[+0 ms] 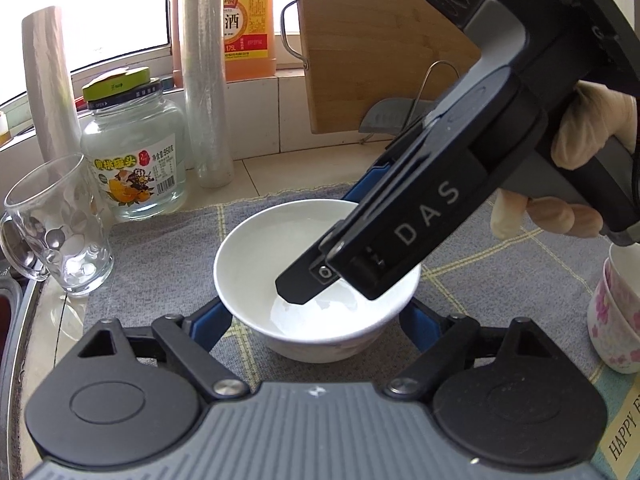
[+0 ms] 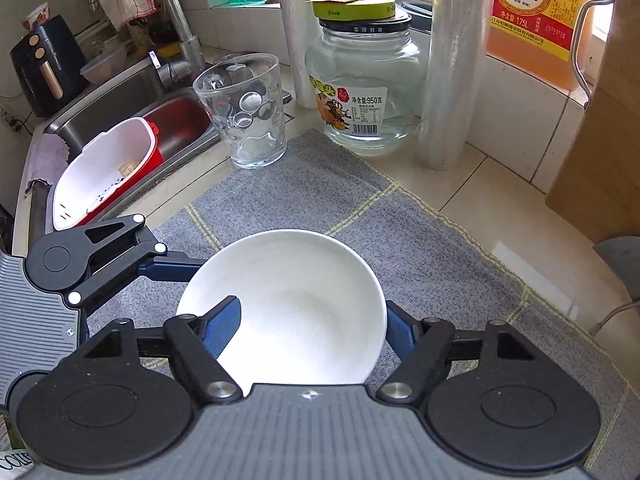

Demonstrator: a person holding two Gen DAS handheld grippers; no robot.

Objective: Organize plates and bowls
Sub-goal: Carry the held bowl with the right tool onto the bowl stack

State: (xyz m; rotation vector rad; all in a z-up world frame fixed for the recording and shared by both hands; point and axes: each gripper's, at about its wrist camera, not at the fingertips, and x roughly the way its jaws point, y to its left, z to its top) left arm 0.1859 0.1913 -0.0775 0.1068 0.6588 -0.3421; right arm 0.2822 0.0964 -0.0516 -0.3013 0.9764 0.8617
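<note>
A white bowl (image 1: 256, 264) (image 2: 304, 304) sits on a grey checked mat (image 1: 160, 264) (image 2: 440, 264). My left gripper (image 1: 316, 320) is open with a blue finger on each outer side of the bowl. My right gripper (image 2: 314, 322) straddles the bowl's rim, one blue finger (image 2: 222, 320) inside the bowl, the other (image 2: 400, 330) outside. In the left wrist view the right gripper (image 1: 344, 248) reaches down from the upper right into the bowl. I cannot tell whether it pinches the wall.
A glass mug (image 1: 56, 228) (image 2: 244, 112), a glass jar (image 1: 136, 156) (image 2: 364, 92) and film rolls (image 1: 206, 80) (image 2: 452, 64) stand behind the mat. Floral cups (image 1: 616, 312) stand at the right. A sink (image 2: 128, 120) with a white-red basket (image 2: 108, 168) lies left. A cutting board (image 1: 384, 40) leans at the back.
</note>
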